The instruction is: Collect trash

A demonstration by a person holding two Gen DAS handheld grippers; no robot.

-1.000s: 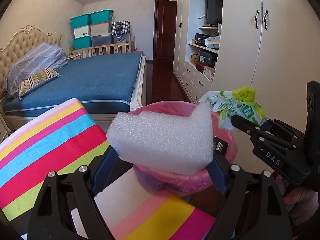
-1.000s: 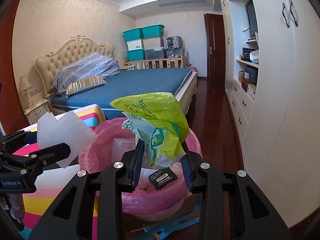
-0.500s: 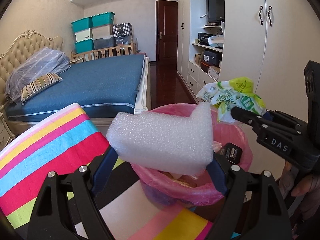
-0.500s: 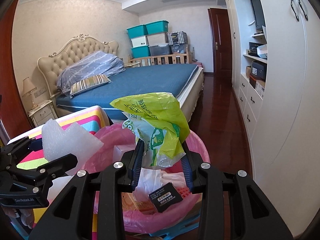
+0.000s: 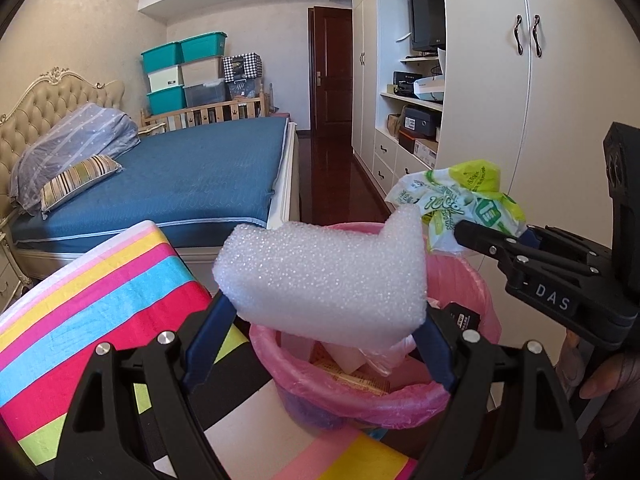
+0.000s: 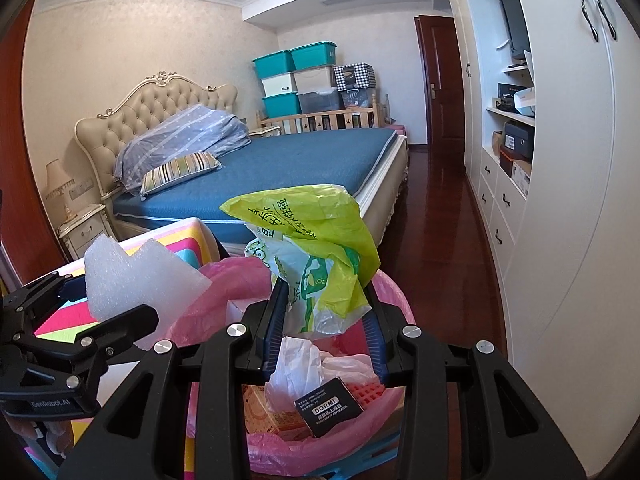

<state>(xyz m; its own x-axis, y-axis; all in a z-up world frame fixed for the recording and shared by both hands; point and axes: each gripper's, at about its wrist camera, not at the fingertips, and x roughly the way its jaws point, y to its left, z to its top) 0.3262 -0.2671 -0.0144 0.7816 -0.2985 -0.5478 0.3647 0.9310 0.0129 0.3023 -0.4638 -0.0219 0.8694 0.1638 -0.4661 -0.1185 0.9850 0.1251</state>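
— Two grippers, both loaded? What's below?
— Yes. Left gripper (image 5: 320, 320) is clamped on foam (image 5: 324, 276); right gripper (image 6: 326, 320) pinches a green bag (image 6: 316, 248). Both hang over the pink-lined bin (image 6: 394, 292), with a black box (image 6: 330, 410) and tissue (image 6: 296, 364) inside. Striped cloth (image 5: 92, 292) lies left.

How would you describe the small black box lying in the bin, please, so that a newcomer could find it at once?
Start at the pink-lined bin in front of the blue bed. Look inside it, beneath the green plastic bag held by the right hand-held gripper. The black box lies on the rubbish beside crumpled white paper; it alone is dark and carries a white label reading DORMI.
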